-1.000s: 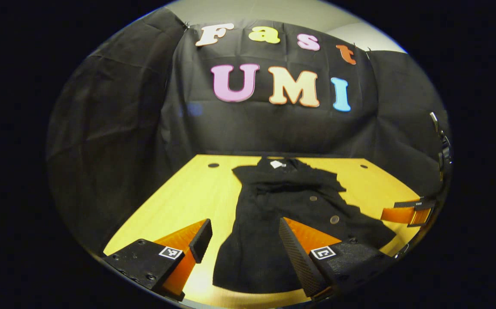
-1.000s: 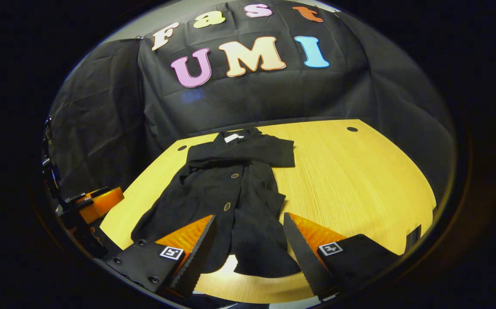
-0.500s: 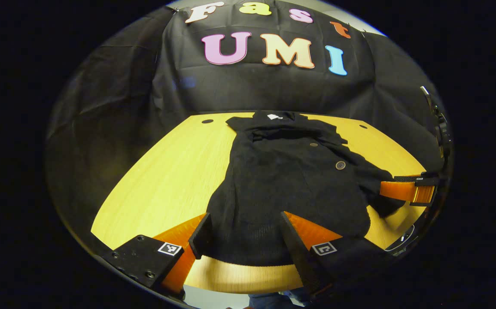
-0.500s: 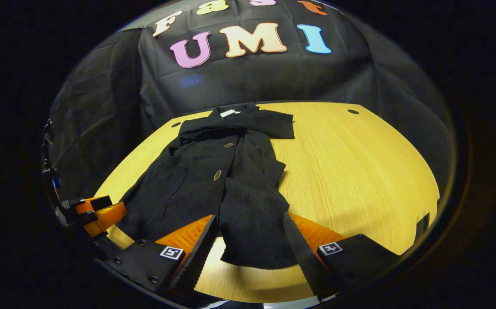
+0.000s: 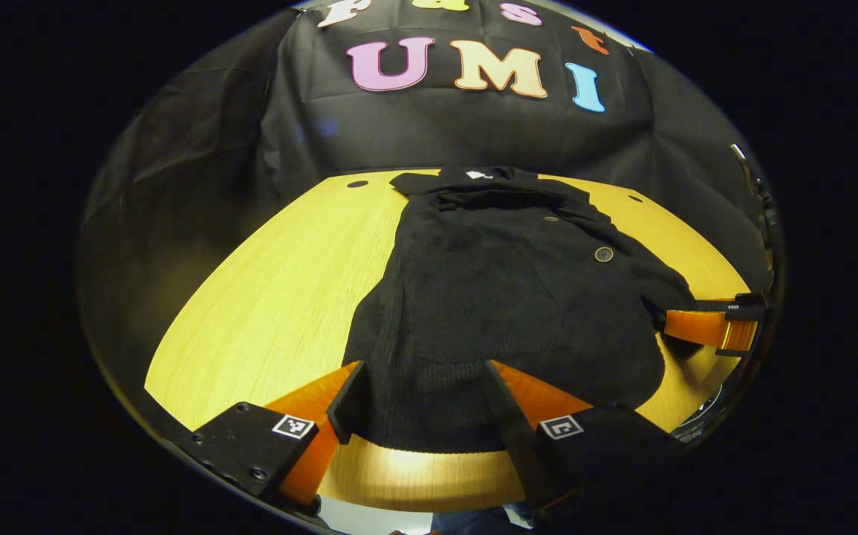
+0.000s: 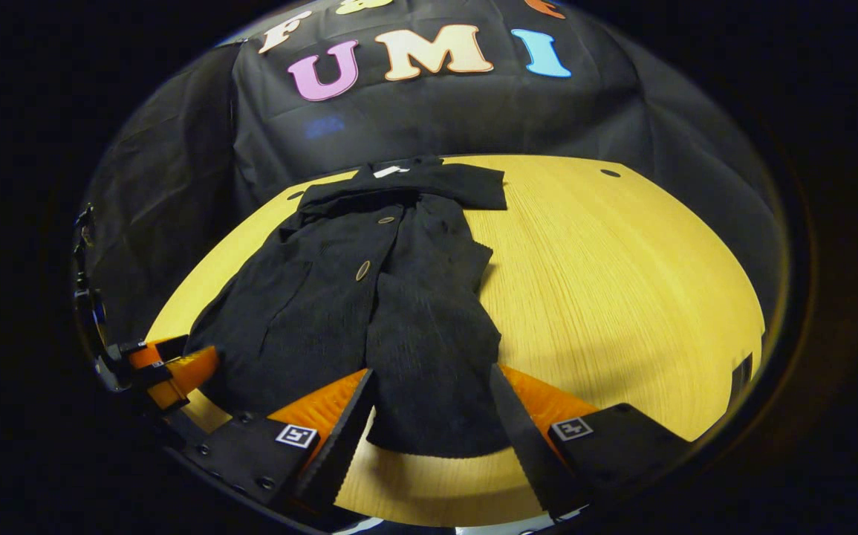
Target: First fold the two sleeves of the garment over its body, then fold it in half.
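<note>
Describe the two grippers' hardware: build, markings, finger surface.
Both match. The left gripper and right gripper each have two wedge-shaped fingers tapering forward, with ridged inner faces, mounted on flat black blocks fixed with dark screws. Each block carries a small square black-and-white fiducial tag. In the right gripper view the finger edges look serrated. No cables visible on either gripper.

bare table [image 6: 622,282] right of garment [image 6: 369,297], wall behind

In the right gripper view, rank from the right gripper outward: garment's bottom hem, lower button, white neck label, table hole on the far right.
1. Bottom hem, between the open fingers.
2. Lower button, mid-garment.
3. White neck label, at the collar; and table hole, far right: too close to call.
</note>
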The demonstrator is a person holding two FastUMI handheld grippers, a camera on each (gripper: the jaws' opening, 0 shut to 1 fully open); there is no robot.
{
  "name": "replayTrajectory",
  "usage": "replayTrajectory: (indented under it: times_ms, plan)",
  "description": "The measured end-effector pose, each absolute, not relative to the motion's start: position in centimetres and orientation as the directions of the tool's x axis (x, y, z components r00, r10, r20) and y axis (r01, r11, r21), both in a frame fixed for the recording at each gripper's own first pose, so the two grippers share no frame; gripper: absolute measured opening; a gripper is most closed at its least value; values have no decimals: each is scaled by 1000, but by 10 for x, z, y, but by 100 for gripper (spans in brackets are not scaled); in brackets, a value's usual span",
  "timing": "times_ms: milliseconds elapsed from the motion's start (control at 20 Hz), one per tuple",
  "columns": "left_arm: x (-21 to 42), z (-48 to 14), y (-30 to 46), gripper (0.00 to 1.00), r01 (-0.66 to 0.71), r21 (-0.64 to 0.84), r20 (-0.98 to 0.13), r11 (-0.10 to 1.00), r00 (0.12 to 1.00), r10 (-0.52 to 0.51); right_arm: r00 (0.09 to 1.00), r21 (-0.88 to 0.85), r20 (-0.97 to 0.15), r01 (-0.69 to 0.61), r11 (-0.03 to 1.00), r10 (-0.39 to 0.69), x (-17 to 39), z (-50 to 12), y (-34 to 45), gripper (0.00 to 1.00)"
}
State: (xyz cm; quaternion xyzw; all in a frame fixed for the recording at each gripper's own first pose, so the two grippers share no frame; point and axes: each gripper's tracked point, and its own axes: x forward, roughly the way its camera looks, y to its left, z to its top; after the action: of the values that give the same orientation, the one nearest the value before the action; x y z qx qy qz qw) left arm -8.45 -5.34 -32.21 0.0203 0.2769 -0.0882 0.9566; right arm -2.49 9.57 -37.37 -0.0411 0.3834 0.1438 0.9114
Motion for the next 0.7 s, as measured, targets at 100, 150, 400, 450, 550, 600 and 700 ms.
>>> replayTrajectory:
  times_ms: [100, 150, 400, 450, 550, 600, 700]
  plan:
    - [-85, -322, -56, 94, 180, -13, -520, 984, 839, -161, 668, 21, -717, -263, 964, 198, -21, -375, 89, 90]
    - [-84, -322, -56, 93, 181, -12, -517, 983, 841, -161, 671, 16, -719, -246, 969, 182, -18, -375, 84, 79]
    - [-82, -324, -62, 77, 197, -36, -518, 980, 835, -187, 647, 23, -734, -285, 958, 209, -18, -376, 96, 46]
    - [-81, -323, -64, 66, 204, -41, -517, 978, 833, -195, 653, 23, -727, -289, 957, 215, -17, -375, 96, 36]
    - [-81, -323, -69, 48, 213, -57, -523, 975, 826, -211, 660, 48, -715, -283, 958, 231, -18, -374, 97, 29]
    - [-80, -322, -72, 34, 214, -69, -525, 974, 823, -218, 655, 62, -715, -287, 956, 243, -19, -376, 99, 29]
    - [-79, -322, -73, 17, 208, -98, -529, 973, 818, -228, 641, 90, -721, -293, 952, 265, -21, -376, 101, 22]
